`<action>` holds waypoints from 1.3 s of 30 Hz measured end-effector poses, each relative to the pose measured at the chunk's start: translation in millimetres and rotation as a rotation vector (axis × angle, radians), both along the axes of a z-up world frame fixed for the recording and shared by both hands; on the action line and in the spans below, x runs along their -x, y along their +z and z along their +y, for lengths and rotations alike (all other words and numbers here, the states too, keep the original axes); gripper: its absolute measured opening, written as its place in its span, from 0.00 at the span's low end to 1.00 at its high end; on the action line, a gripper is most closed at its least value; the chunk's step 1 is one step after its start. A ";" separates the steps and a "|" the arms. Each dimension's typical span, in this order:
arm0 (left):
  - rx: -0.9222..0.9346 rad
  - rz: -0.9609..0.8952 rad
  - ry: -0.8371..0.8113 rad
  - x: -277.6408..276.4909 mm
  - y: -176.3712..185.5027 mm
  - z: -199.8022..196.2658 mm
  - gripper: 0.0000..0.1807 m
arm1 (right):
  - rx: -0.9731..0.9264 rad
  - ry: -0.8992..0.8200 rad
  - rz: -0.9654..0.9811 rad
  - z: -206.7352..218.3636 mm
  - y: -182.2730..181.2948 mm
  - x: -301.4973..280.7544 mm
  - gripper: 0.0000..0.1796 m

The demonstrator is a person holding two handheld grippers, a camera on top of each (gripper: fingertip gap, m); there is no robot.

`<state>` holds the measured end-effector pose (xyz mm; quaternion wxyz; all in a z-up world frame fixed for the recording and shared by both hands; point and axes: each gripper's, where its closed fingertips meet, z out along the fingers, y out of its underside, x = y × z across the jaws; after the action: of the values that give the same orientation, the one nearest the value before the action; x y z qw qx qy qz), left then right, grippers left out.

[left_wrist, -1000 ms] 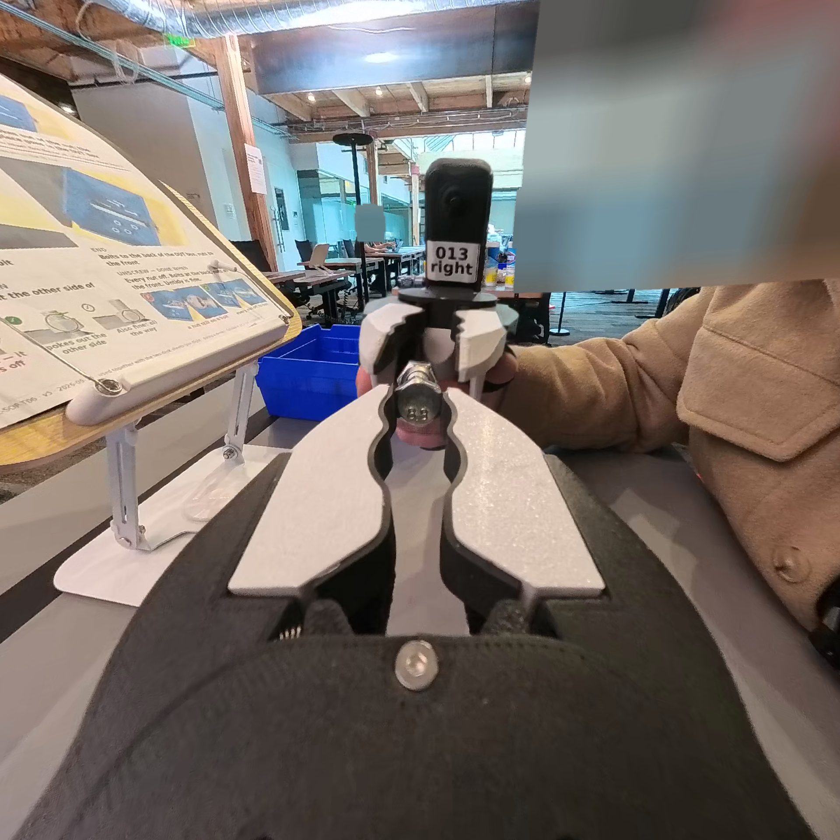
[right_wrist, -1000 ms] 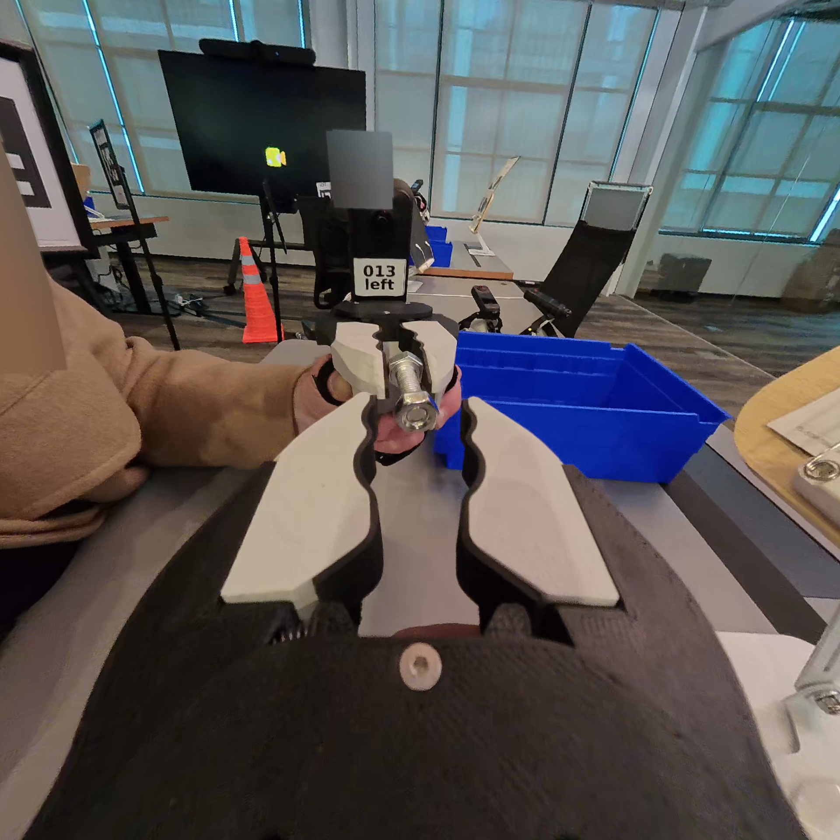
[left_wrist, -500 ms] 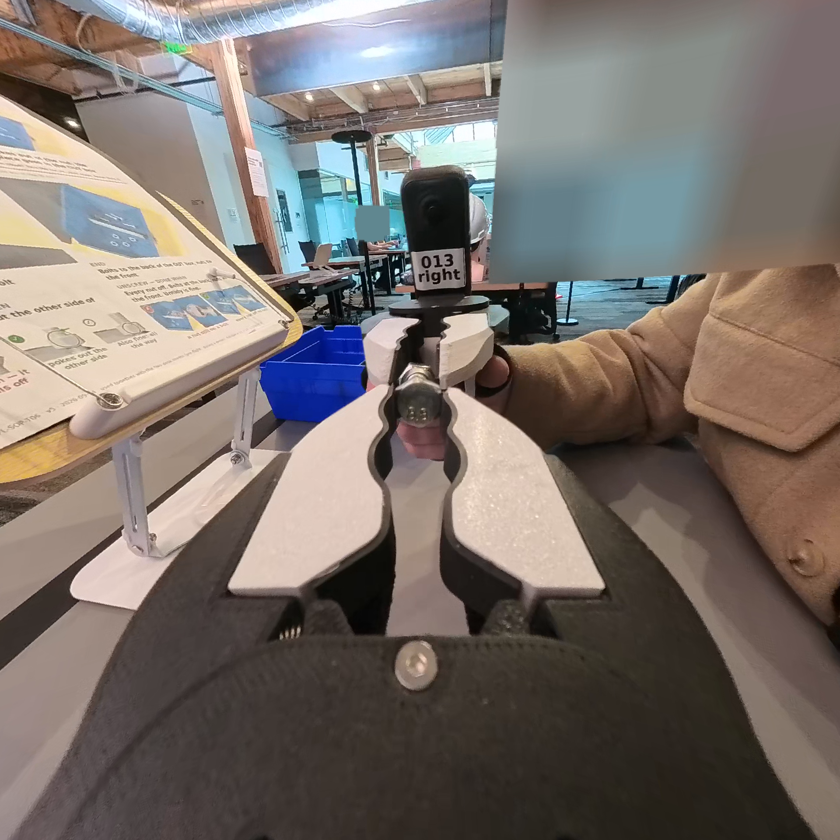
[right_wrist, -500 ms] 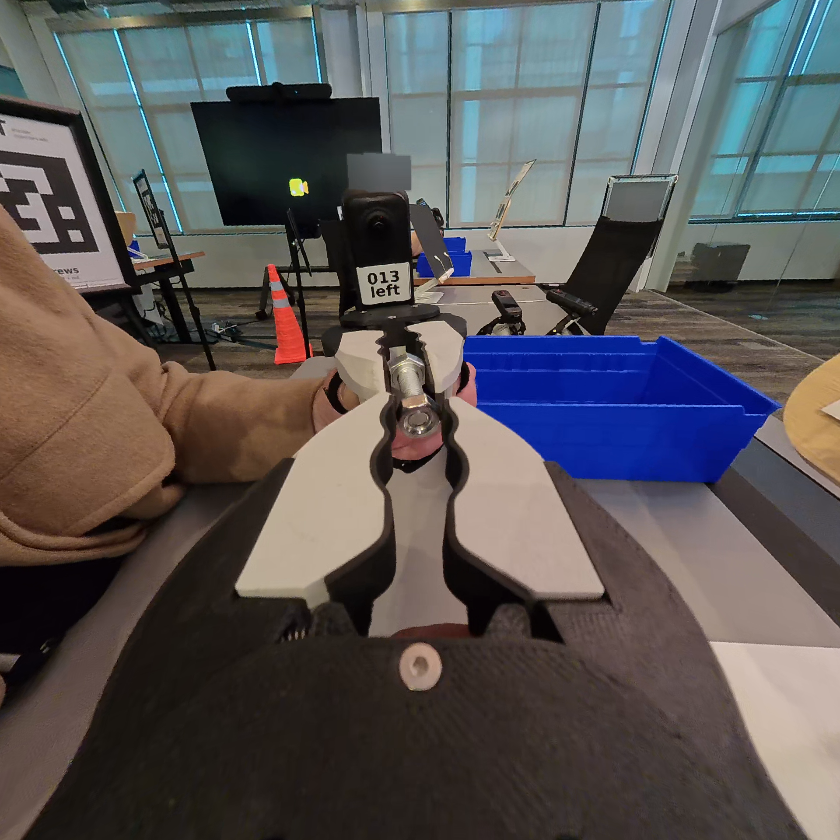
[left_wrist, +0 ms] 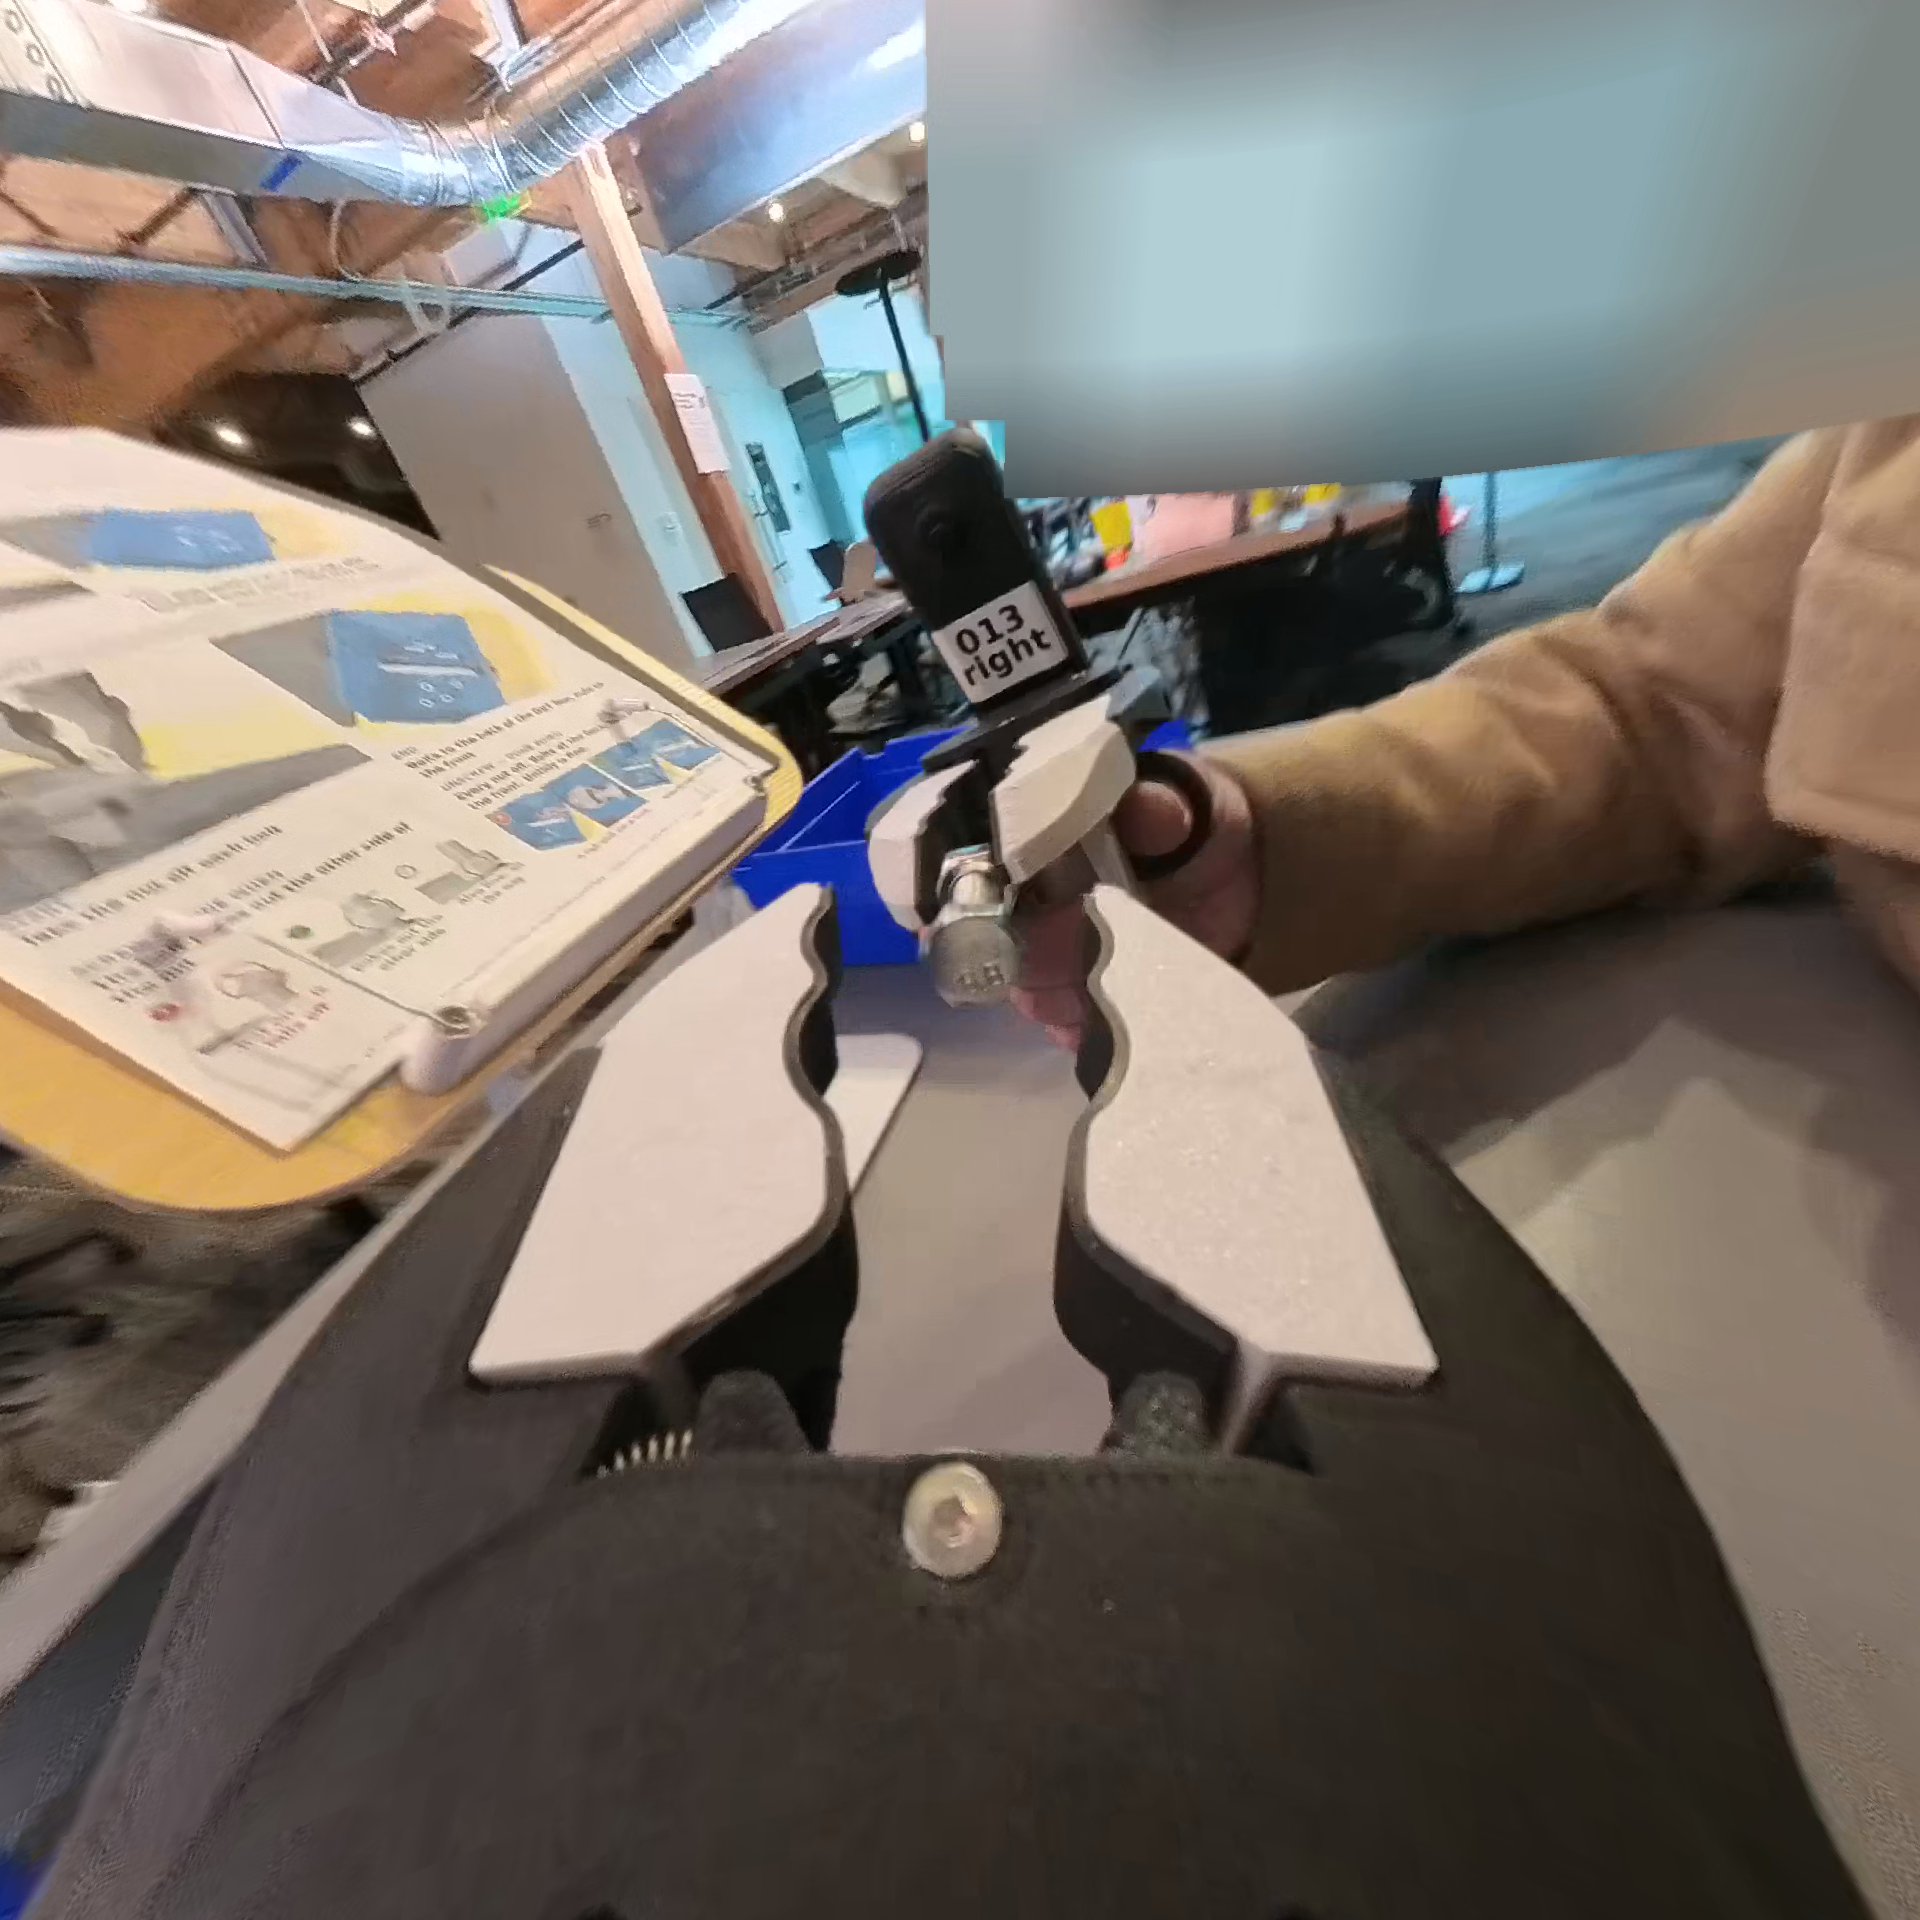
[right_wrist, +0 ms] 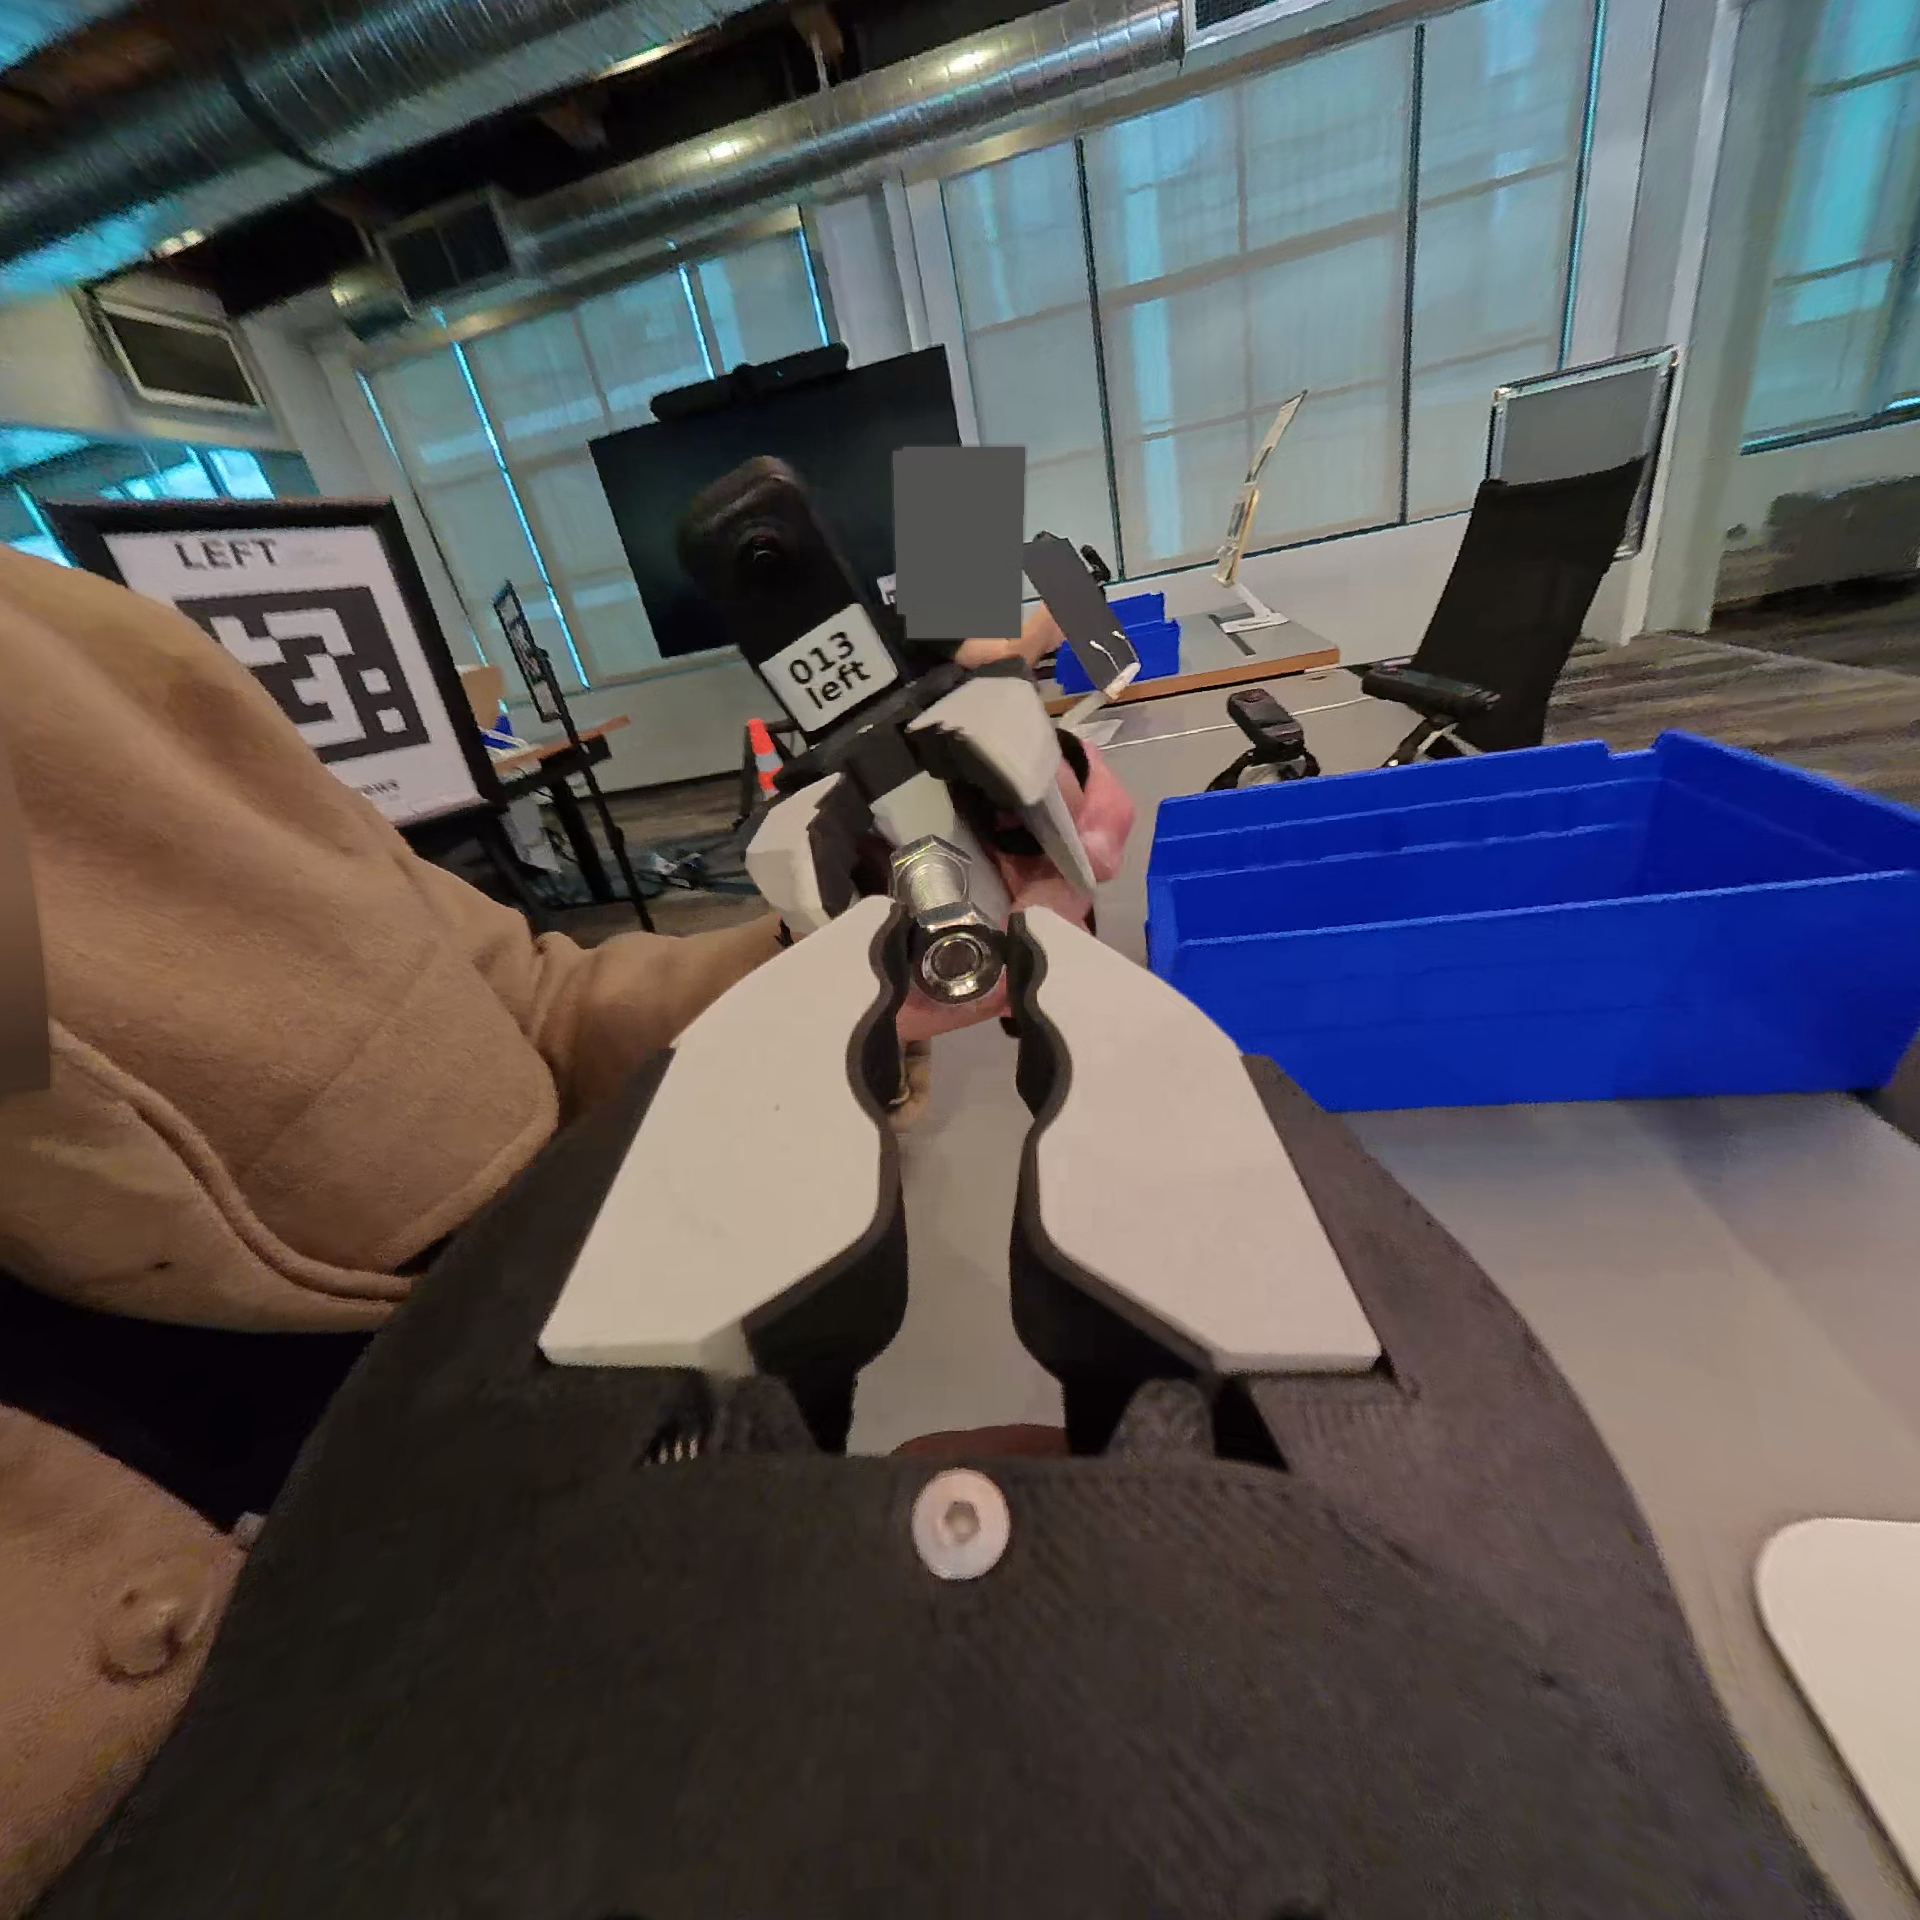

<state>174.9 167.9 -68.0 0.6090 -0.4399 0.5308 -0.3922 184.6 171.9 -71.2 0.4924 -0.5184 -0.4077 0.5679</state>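
A steel bolt (left_wrist: pixel 975 951) with a nut on its thread is held in the air between my two grippers, which face each other. My right gripper (right_wrist: pixel 954 928) is shut on the nut end of the bolt (right_wrist: pixel 951 951). It also shows in the left wrist view (left_wrist: pixel 982 847), tilted, with the bolt head pointing at the camera. My left gripper (left_wrist: pixel 961 920) is open, with its fingers spread on either side of the bolt head and not touching it. It shows farther off in the right wrist view (right_wrist: pixel 899 805), tilted to the left.
A blue bin (right_wrist: pixel 1558 935) stands on the grey table (right_wrist: pixel 1558 1247) to the right, also in the left wrist view (left_wrist: pixel 810 842). An instruction board (left_wrist: pixel 364 779) on a stand with a white base plate (left_wrist: pixel 873 1091) is at the left. A person's tan sleeve (left_wrist: pixel 1507 779) reaches in. Left and right tips are no more than a few centimetres apart.
My right gripper closed on the nut end of the bolt. My left gripper, which was shut on the bolt head, has opened. Both grippers have tilted and lifted.
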 end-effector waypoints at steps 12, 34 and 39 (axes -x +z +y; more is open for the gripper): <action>-0.188 0.161 0.078 -7.5 -14.0 -6.8 0.10 | 0.084 0.100 0.051 -7.8 -4.2 2.0 0.10; 0.634 -0.065 -0.372 -12.7 -20.9 -8.0 0.10 | -0.950 -0.339 -0.389 -11.2 -11.6 -2.4 0.10; 0.632 -0.068 -0.392 -12.0 -19.8 -9.7 0.10 | -0.838 -0.302 -0.316 -13.5 -9.2 -1.4 0.10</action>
<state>186.9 158.2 -87.8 0.3738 -0.4829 0.4370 -0.6604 186.0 158.4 -80.5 0.6682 -0.4085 -0.5918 0.1908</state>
